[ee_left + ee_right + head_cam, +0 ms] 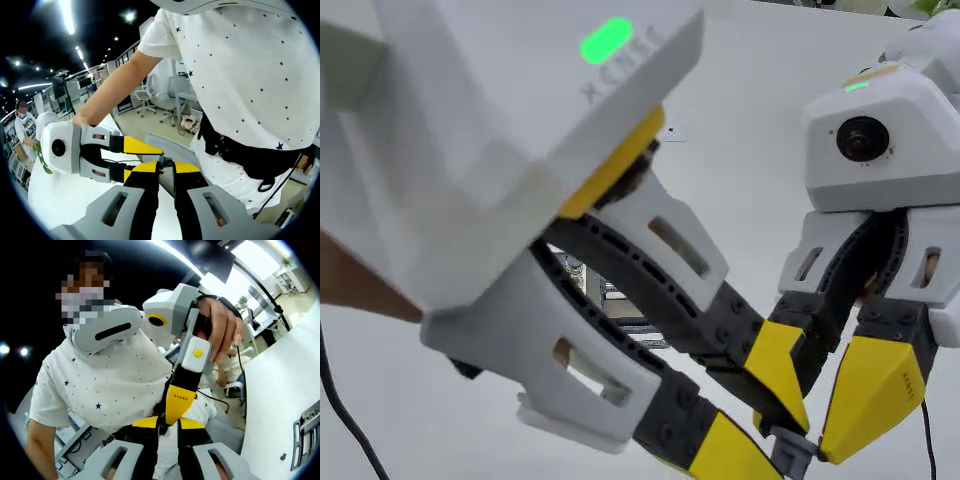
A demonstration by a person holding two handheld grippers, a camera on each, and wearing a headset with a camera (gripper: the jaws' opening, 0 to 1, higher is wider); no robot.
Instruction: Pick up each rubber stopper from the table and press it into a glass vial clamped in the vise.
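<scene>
Rubber stopper (pixel 794 455) held clear of the table (pixel 750 110), pinched in the closed tips of the left gripper (pixel 166 167); the right gripper (pixel 167 422) meets it, jaws nearly together and grip uncertain, probably to square it for insertion.

Left tongs (pixel 165 166) and right tongs (pixel 161 424) meet tip to tip, jaws drawn close.
</scene>
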